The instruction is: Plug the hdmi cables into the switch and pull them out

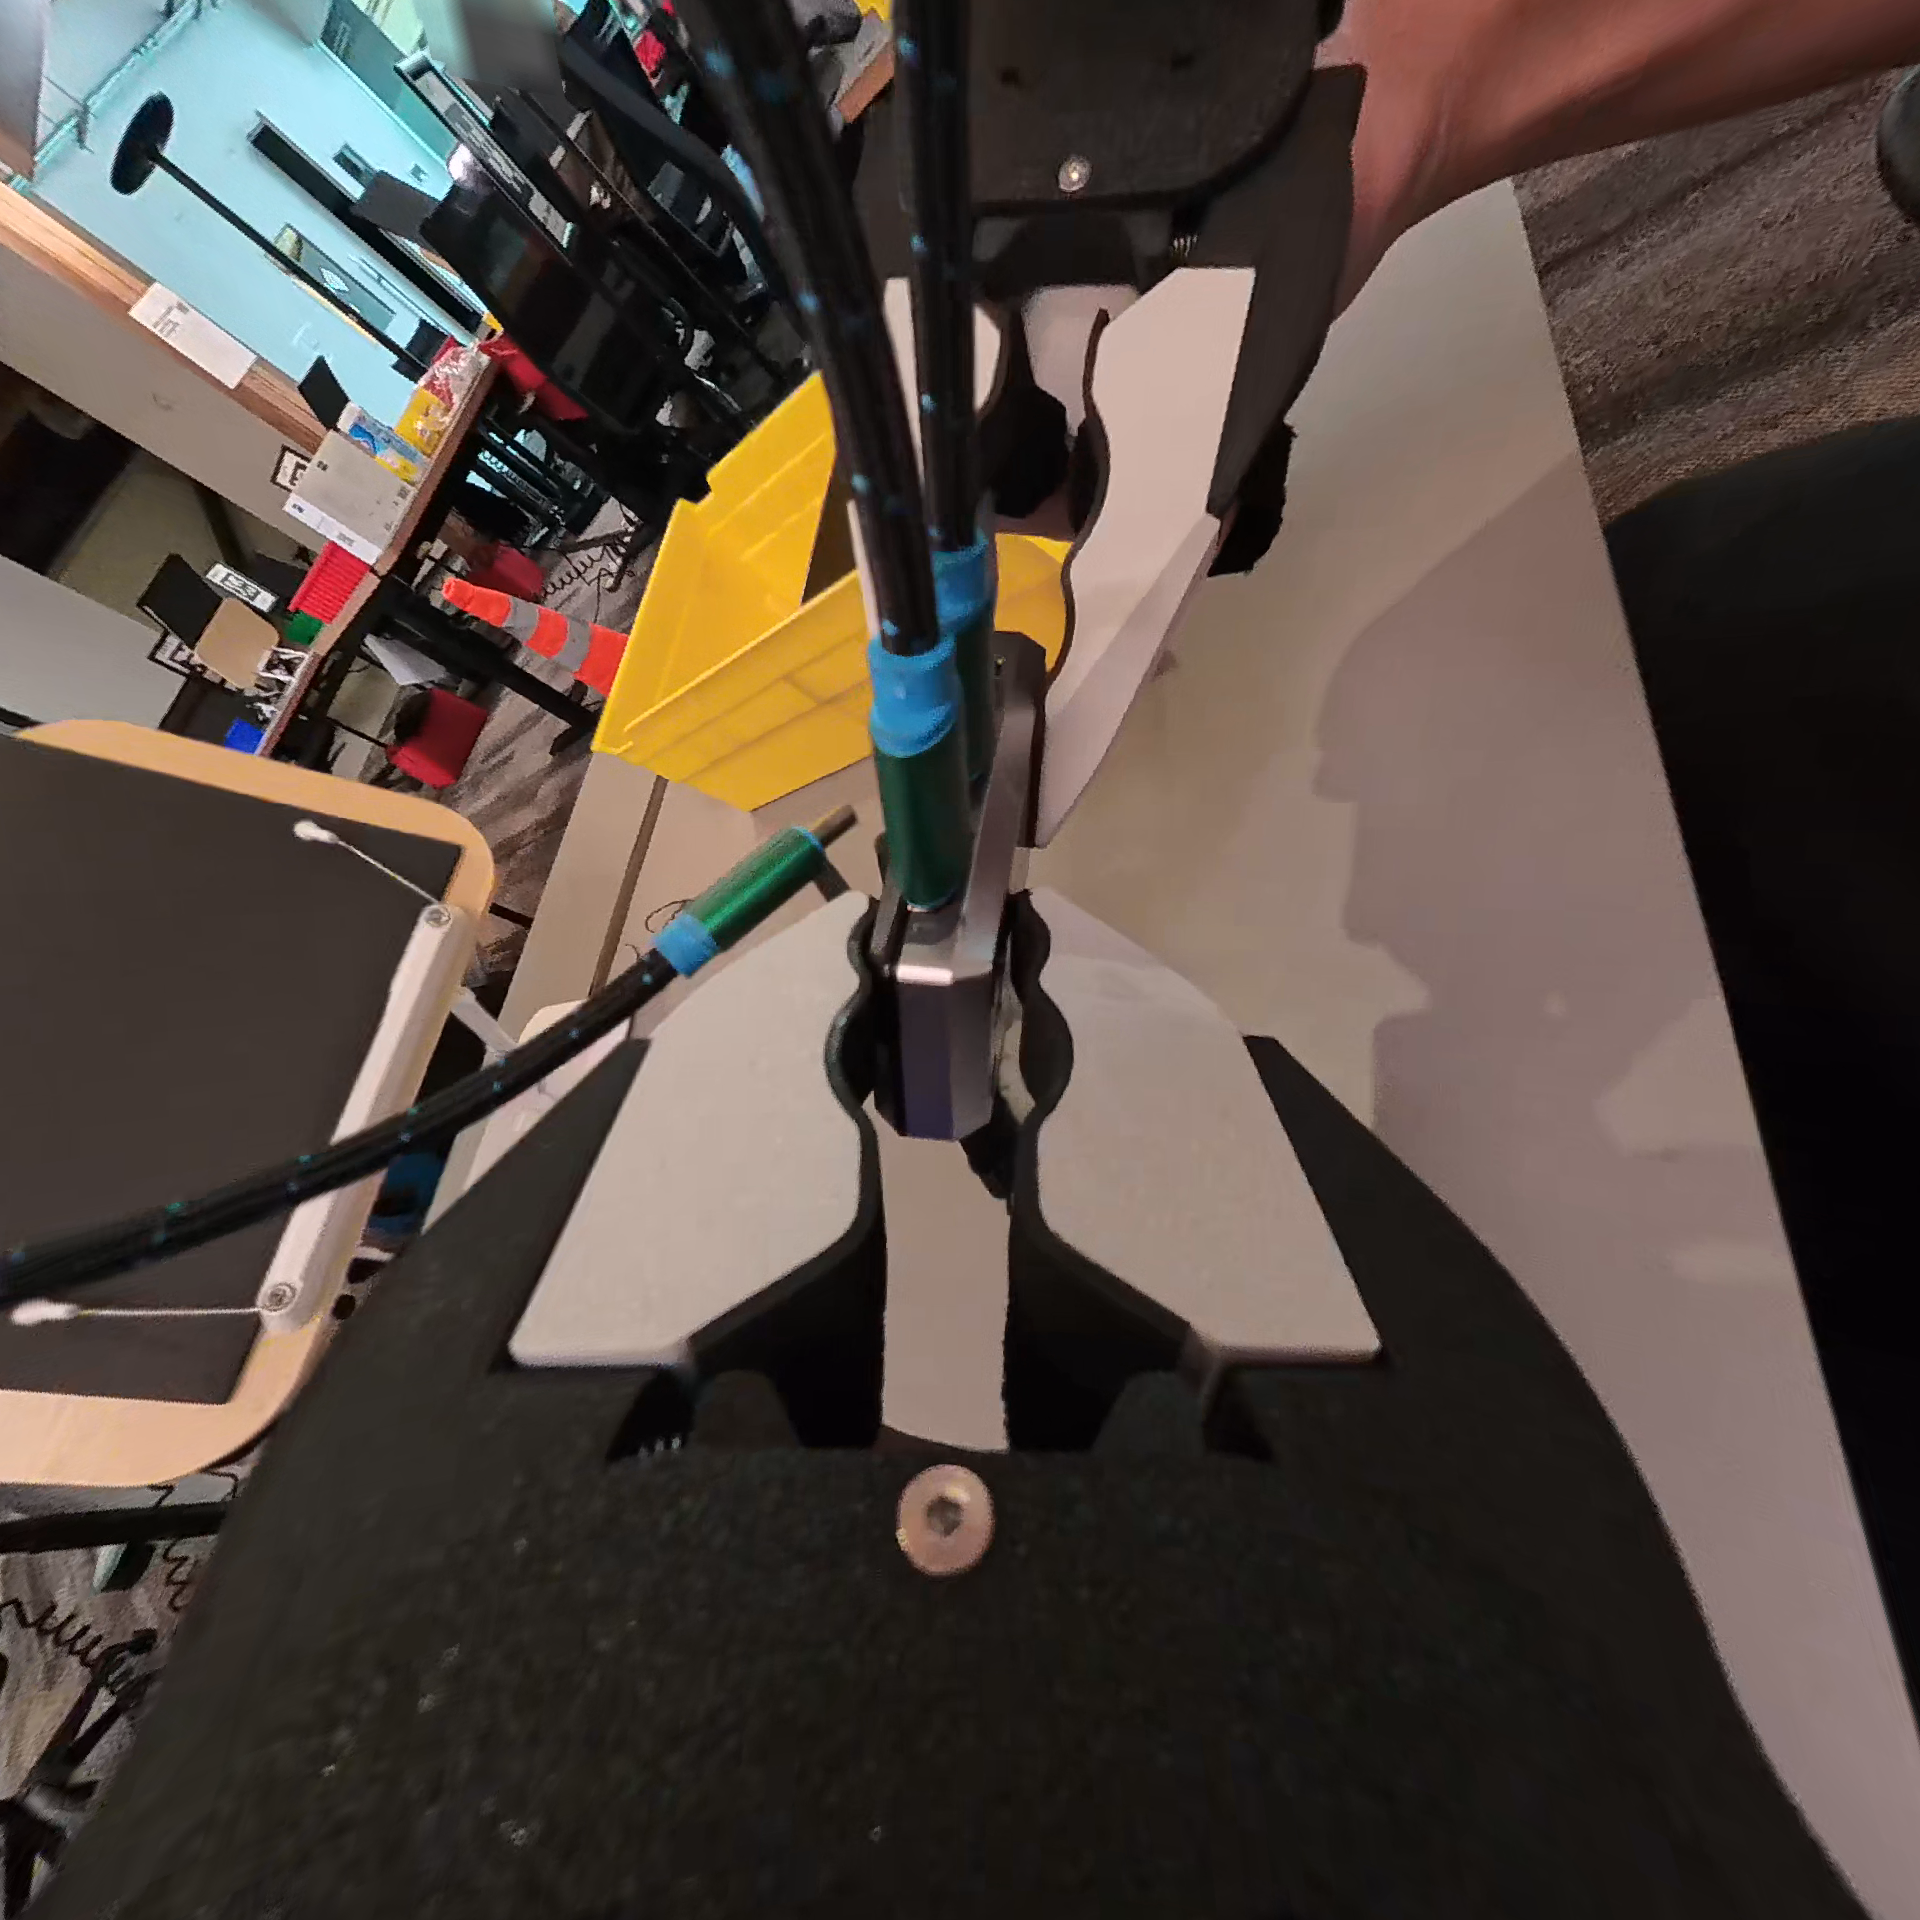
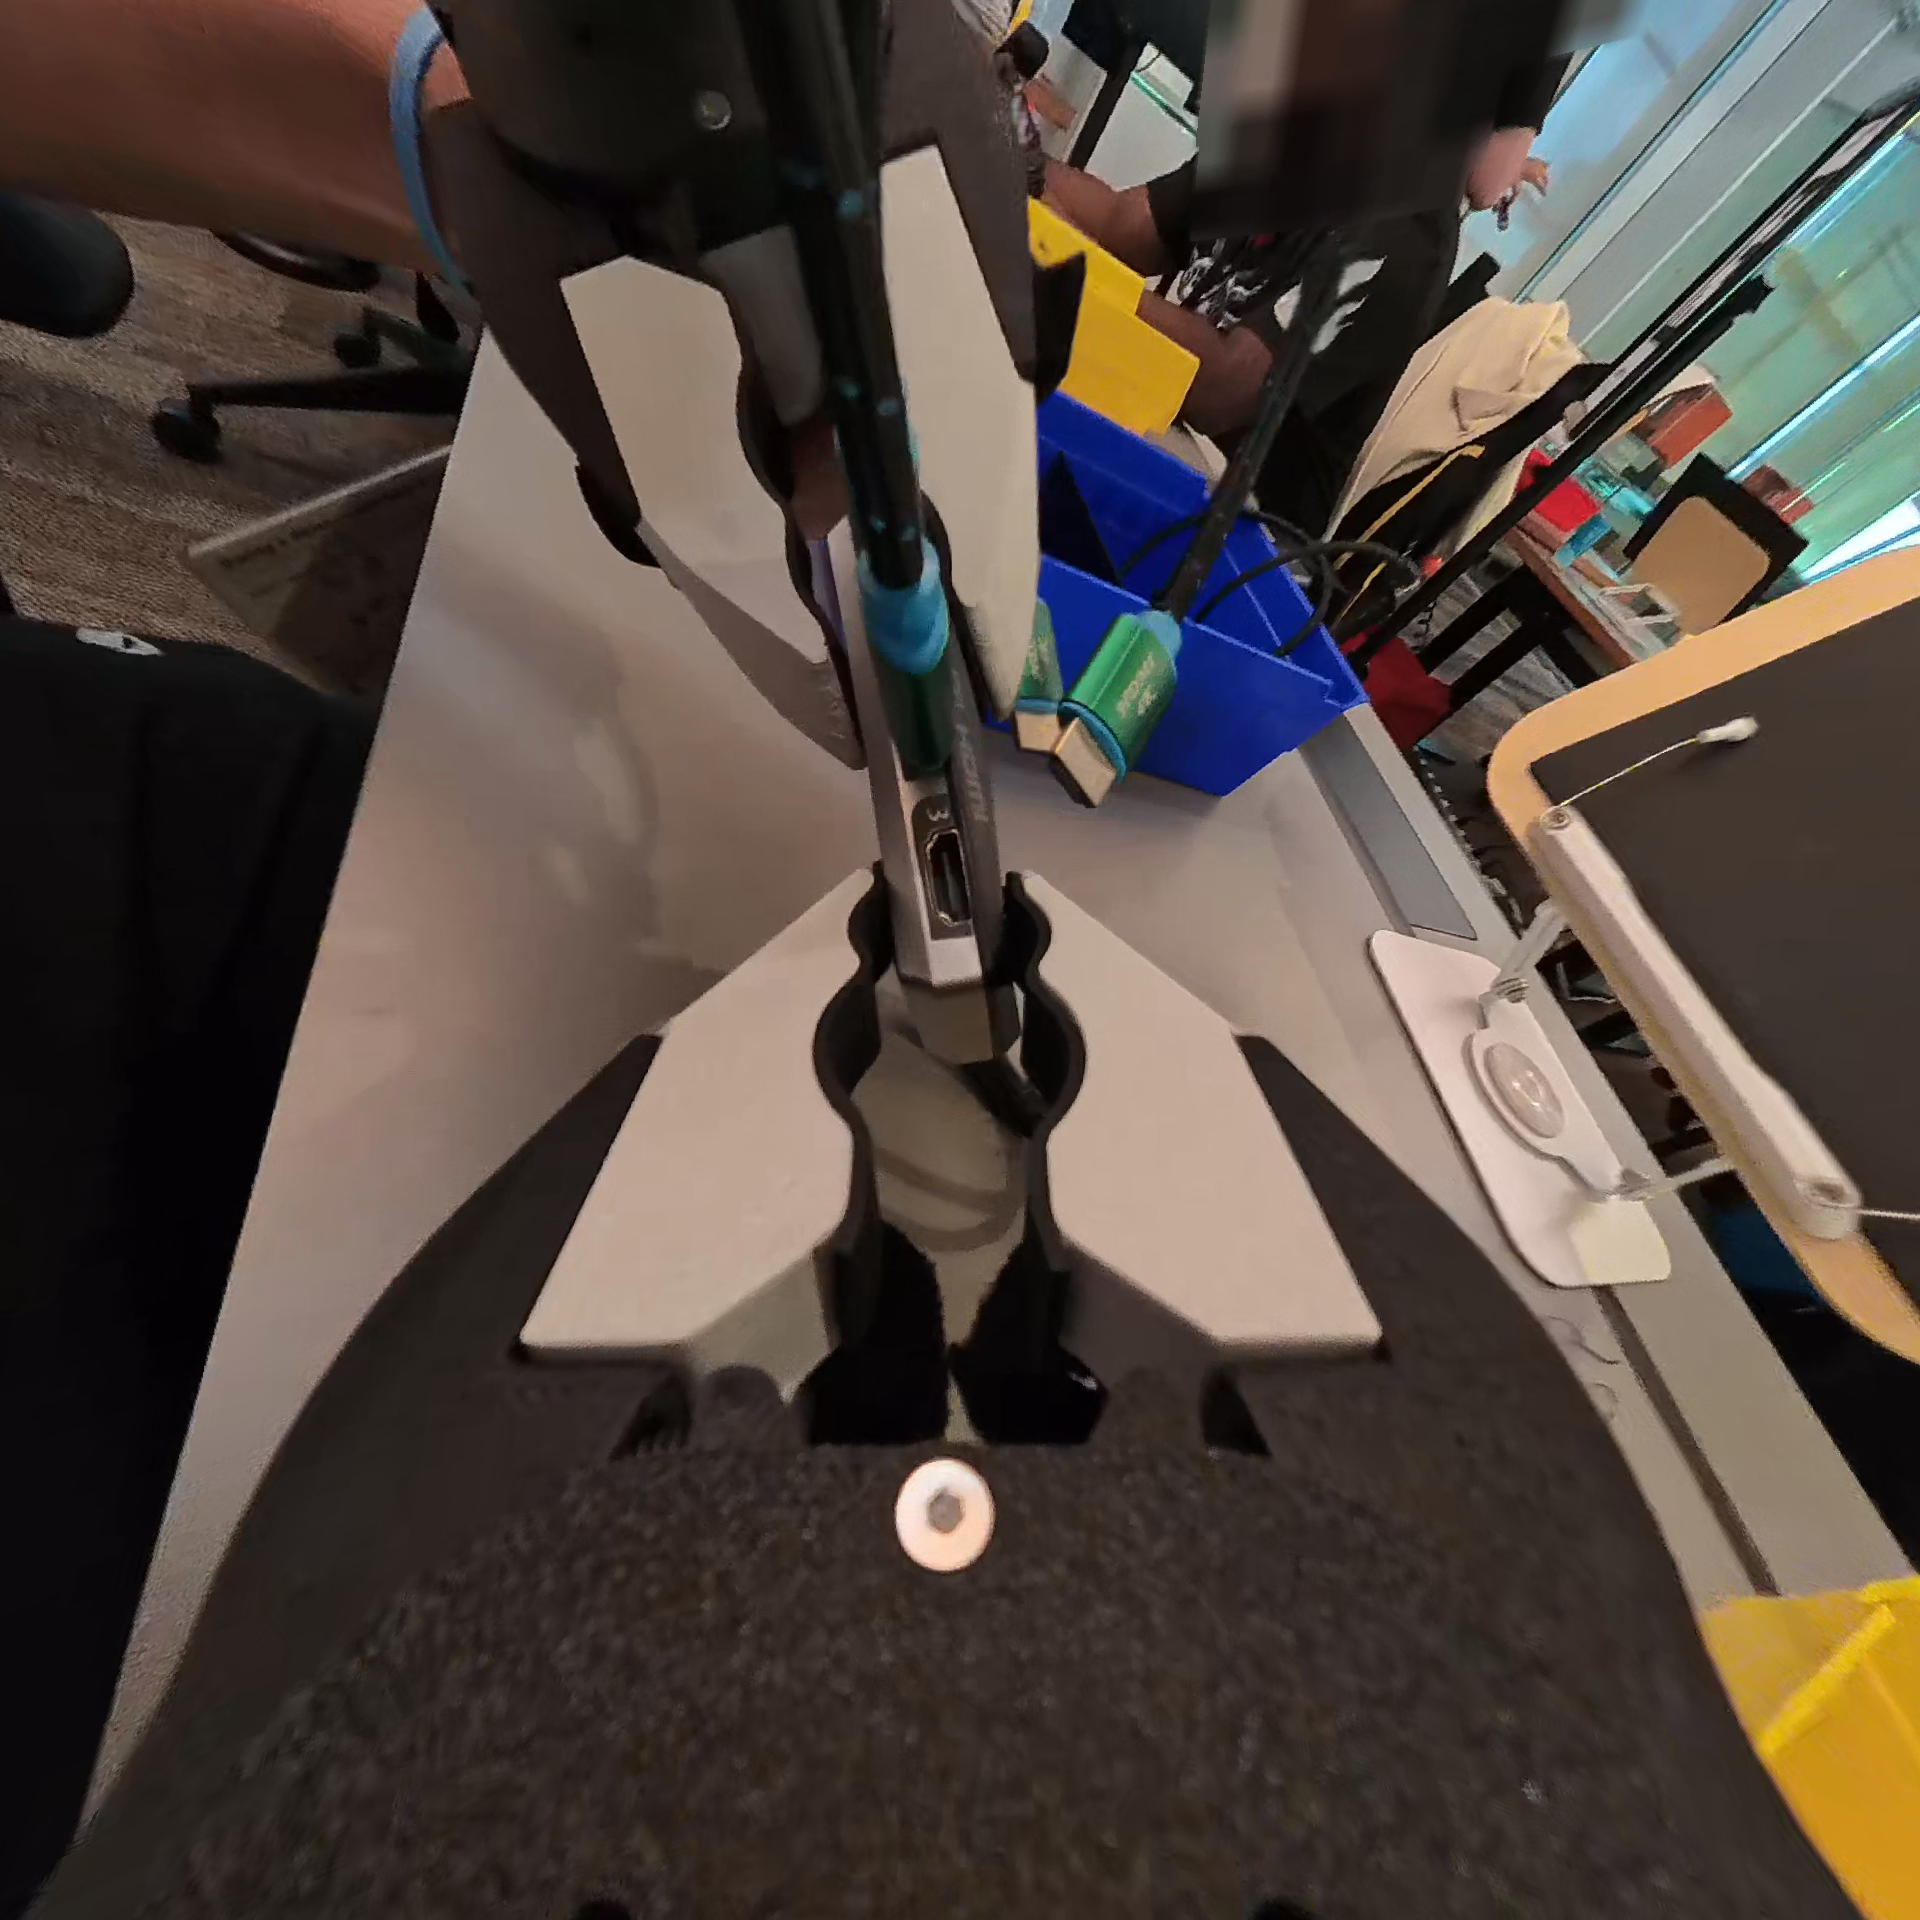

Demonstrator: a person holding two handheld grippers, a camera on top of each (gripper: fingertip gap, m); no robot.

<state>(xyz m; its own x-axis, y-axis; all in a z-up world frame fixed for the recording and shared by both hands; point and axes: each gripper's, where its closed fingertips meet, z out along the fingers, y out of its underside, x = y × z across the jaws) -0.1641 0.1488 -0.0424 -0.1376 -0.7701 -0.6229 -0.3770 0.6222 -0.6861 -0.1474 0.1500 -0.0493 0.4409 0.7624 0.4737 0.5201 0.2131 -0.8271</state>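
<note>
Both grippers clamp the grey switch (image 1: 940, 1023) at opposite ends, above the white worktop (image 1: 1475, 831): the left gripper (image 1: 948, 1039) has its jaws closed on the near end, the right gripper (image 2: 940, 997) likewise on its own. In the left wrist view two green-shelled plugs (image 1: 914, 821) sit in ports toward twelve o'clock, while a loose plug (image 1: 753, 888) hangs at ten o'clock. One port (image 2: 943, 868) is empty. A twist between the two holds could slip the switch or strain seated plugs. The grippers face each other, tilted steeply.
</note>
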